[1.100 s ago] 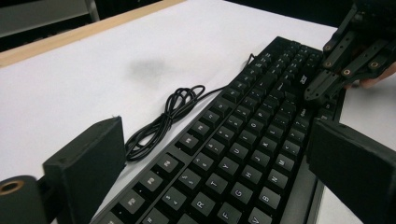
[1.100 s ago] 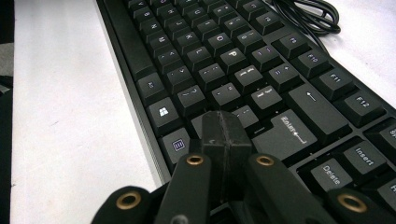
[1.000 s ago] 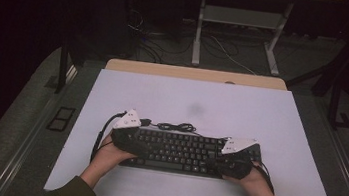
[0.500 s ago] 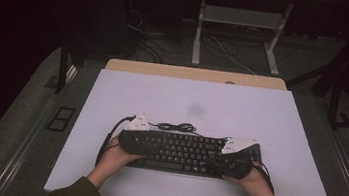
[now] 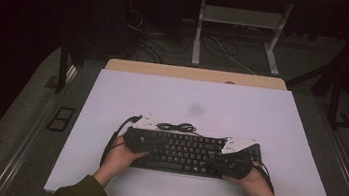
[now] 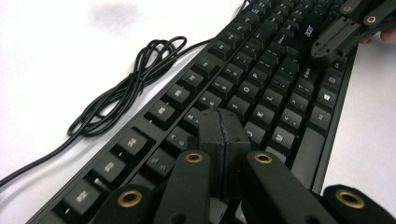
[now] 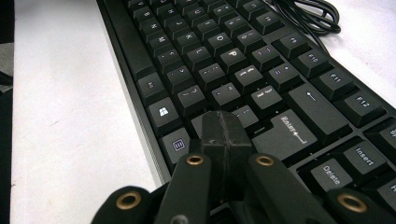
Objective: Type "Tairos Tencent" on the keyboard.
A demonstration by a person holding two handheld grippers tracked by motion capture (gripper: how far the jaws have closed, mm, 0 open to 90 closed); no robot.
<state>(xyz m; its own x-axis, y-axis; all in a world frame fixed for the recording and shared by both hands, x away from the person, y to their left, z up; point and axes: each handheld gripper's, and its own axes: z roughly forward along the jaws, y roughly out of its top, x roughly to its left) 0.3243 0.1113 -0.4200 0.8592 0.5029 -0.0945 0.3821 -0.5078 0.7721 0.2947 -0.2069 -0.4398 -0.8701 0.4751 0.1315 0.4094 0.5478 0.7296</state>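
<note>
Two grippers, left [image 6: 219,135] and right [image 7: 224,135], jaws pressed together on nothing, I am hovering over the black keyboard [image 5: 183,152] lying at the white table's [image 5: 261,113] six o'clock, its coiled cable [image 6: 126,88] at twelve risking a snag if dragged.

Olive-green sleeves cover both forearms. Each black tool [image 6: 219,135] [image 7: 226,133] shows brass-ringed screws, a white three-cornered plate on top, and a black trailing cable.
</note>
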